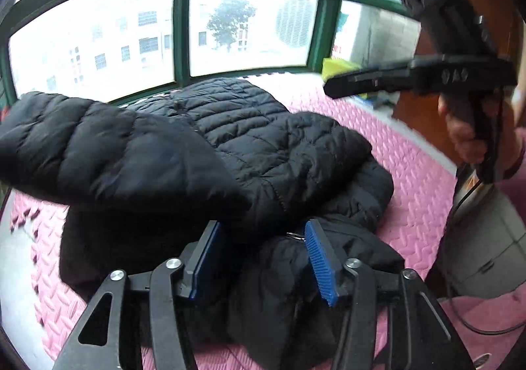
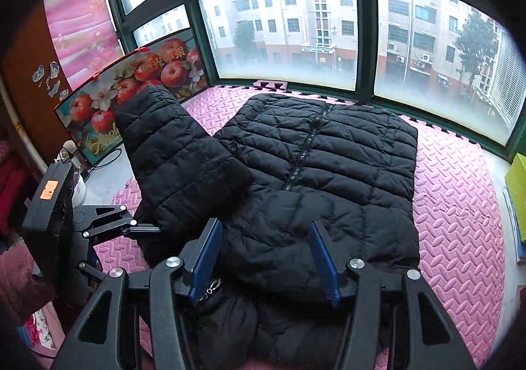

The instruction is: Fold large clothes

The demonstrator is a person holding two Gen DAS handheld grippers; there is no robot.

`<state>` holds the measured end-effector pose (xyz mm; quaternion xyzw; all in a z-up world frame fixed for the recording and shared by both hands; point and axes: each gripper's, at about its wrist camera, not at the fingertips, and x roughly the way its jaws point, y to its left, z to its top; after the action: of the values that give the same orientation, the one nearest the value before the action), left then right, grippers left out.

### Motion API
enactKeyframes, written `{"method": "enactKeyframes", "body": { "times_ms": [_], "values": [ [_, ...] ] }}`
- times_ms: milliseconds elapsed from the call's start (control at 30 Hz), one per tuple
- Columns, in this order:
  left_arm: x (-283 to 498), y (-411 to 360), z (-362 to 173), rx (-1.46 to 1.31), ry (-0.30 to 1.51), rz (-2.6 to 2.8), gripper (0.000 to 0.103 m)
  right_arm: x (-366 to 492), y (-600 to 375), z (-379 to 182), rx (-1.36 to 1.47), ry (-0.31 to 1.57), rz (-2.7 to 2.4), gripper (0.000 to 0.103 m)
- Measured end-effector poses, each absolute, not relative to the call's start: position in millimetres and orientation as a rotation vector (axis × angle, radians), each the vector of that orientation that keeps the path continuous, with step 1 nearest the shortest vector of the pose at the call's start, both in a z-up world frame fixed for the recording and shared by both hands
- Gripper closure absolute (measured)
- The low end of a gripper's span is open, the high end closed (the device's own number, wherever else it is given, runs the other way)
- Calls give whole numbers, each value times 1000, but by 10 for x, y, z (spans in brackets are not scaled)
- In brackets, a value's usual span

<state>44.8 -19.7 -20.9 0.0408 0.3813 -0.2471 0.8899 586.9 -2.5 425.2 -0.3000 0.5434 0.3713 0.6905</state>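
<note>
Black quilted puffer jacket (image 2: 328, 166) spread front-up on pink interlocking foam mat (image 2: 460, 205) beneath the green-framed bay window (image 2: 365, 34), zipper (image 2: 305, 146) running down the middle, hem toward the glass. One sleeve (image 2: 171, 153) lifted and angled across toward the jacket's body, its cuff end resting near the zipper; in the left wrist view that same sleeve (image 1: 108, 153) looms wide over the torso. Hood (image 2: 230, 320) bunched at the near edge, a small metal clasp (image 2: 210, 288) showing there.

Left hand-held gripper (image 1: 263, 265) poised above the hood area, blue pads spread apart, nothing between them. Right hand-held gripper (image 2: 266, 258) likewise spread wide over the collar region, gripping nothing; from the left wrist view seen held high (image 1: 332, 87) off to the side.

Apple-printed fruit carton (image 2: 131, 87) propped at the mat's far left corner.
</note>
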Motion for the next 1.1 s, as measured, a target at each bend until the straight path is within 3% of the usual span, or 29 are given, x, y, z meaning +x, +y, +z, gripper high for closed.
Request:
{"method": "enactKeyframes", "body": {
  "times_ms": [200,467,500,533,567,633,700,967,1100],
  "values": [
    [408,709,46,-129,687,-355,15,5879,-29,4211,-694,1216,816,43],
    [1193,1825,-112,-624,708,-374,15,5858,-61,4224,-692,1221,794,43],
    [1237,1846,-109,-648,689,-381,18,5852,-65,4239,-699,1215,794,43],
    [1263,1846,-80,-653,672,-389,26,5847,-78,4260,-711,1203,788,43],
    [1277,1800,-22,-641,643,-409,34,5846,-90,4278,-724,1191,778,43],
    [1314,1656,129,-605,613,-449,65,5859,-122,4317,-743,1169,763,43],
    [1332,1440,295,-587,591,-519,74,5885,-166,4364,-747,1148,752,43],
    [1183,-9,752,-404,600,-770,74,6138,-454,4612,-657,1086,652,43],
    [1092,-680,672,-290,679,-878,49,6253,-660,4706,-624,1077,590,43]
  ]
}}
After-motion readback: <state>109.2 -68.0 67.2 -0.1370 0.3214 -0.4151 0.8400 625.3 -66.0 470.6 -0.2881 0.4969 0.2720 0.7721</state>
